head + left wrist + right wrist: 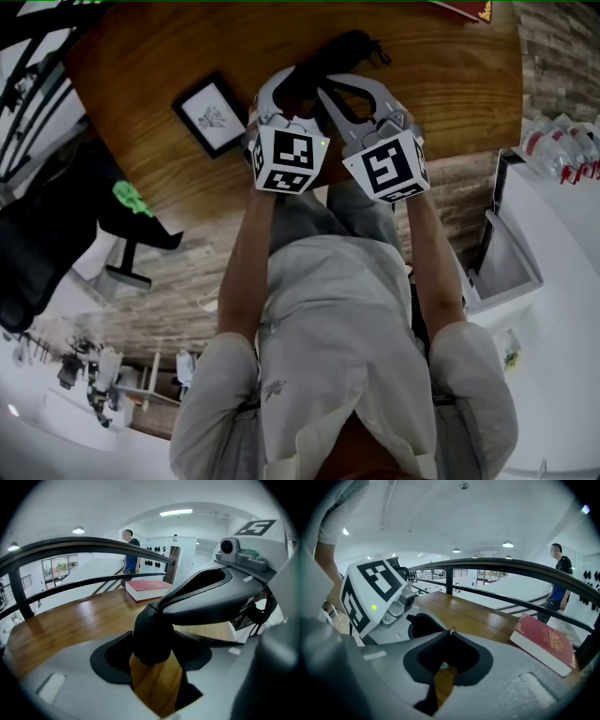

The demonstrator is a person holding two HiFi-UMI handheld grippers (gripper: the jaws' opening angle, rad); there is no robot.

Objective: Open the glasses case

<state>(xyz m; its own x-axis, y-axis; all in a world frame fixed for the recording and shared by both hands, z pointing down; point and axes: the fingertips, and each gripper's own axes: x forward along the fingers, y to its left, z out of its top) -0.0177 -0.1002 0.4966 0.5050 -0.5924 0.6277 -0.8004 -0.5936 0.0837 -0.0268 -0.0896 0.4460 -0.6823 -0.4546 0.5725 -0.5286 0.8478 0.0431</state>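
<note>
The black glasses case [349, 49] lies on the round wooden table [450, 84], at its far middle. My left gripper [289, 82] stands wide around the case's near end [152, 641], and its pads [110, 660] hug the case on both sides. From the right, my right gripper [327, 91] crosses just above the left one. Its jaws are closed to a point, and a small metal zipper pull [451, 630] sticks out at their tips. In the right gripper view the rest of the case is hidden behind the jaws.
A small framed picture [212, 114] lies on the table to the left of the grippers. A red book [546, 644] lies at the table's far edge. A dark railing [93, 545] runs behind the table, with a person [558, 578] standing beyond it.
</note>
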